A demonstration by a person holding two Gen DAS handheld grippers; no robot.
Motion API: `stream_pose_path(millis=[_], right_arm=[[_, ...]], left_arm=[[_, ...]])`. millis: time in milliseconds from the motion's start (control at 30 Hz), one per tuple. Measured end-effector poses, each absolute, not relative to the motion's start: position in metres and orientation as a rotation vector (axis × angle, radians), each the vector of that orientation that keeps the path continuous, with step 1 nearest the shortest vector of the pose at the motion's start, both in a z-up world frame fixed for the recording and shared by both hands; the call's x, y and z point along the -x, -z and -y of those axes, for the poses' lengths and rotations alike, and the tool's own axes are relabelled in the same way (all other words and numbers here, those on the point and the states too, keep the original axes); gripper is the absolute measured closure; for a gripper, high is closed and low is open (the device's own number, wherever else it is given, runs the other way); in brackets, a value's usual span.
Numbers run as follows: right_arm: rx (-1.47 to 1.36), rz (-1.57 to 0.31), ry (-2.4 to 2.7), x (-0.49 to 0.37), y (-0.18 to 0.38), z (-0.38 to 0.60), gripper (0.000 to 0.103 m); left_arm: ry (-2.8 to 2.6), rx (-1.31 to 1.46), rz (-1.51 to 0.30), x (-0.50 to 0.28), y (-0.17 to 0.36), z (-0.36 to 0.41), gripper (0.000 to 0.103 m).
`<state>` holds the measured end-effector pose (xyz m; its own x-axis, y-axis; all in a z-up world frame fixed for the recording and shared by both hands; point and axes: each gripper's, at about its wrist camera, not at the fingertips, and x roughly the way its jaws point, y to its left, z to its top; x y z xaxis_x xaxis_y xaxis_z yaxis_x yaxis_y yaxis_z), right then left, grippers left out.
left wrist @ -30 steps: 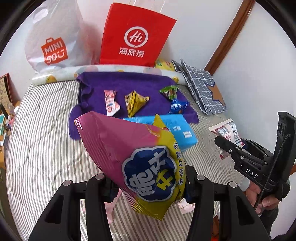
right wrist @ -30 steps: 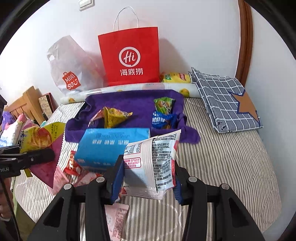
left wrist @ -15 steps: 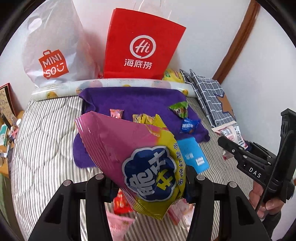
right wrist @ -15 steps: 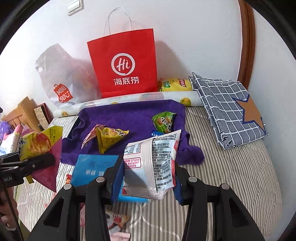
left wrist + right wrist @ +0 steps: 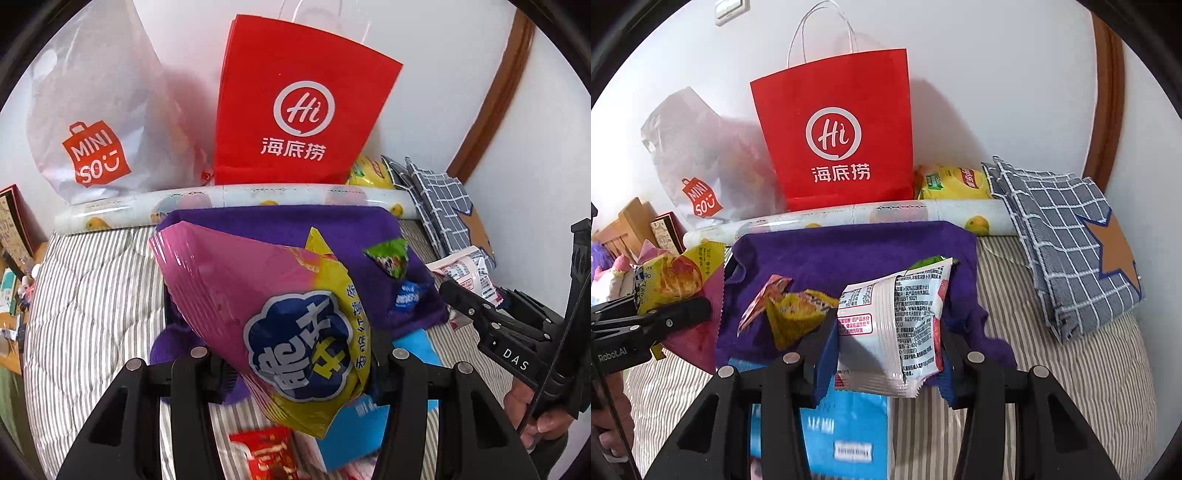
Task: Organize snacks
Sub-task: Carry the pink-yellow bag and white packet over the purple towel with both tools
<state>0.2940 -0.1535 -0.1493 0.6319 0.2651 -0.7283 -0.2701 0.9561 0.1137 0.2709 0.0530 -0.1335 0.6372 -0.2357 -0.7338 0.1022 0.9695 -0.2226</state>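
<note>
My left gripper is shut on a pink and yellow chip bag, held up over the purple towel. My right gripper is shut on a white snack packet with small print and red edges. On the purple towel lie a yellow triangular snack, a green snack and a blue snack. A blue packet lies on the striped bed under the right gripper. A red paper bag stands upright against the wall behind the towel.
A white plastic shopping bag leans left of the red bag. A rolled printed sheet lies along the towel's far edge. A yellow chip bag and a folded checked cloth sit at the right. A red snack lies near the bed's front.
Both grippers have moved forward toward the red bag with their packets still held. The towel and bags look larger and closer; the blue packet has slid beneath the grippers.
</note>
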Motion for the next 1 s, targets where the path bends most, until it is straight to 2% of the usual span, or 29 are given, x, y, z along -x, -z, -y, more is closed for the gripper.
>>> stream_pose_path(millis=[467,1000], right_arm=[[0.014,-0.789,-0.330,-0.341,0.145,0.144,0.059],[-0.010,-0.847,-0.351,-0.360,0.195,0.150,0.059]], left_arm=[[0.202,0.079,-0.827,-0.323,0.114,-0.049,0.050],[0.188,0.097,-0.910,-0.356,0.161,-0.057,0.050]])
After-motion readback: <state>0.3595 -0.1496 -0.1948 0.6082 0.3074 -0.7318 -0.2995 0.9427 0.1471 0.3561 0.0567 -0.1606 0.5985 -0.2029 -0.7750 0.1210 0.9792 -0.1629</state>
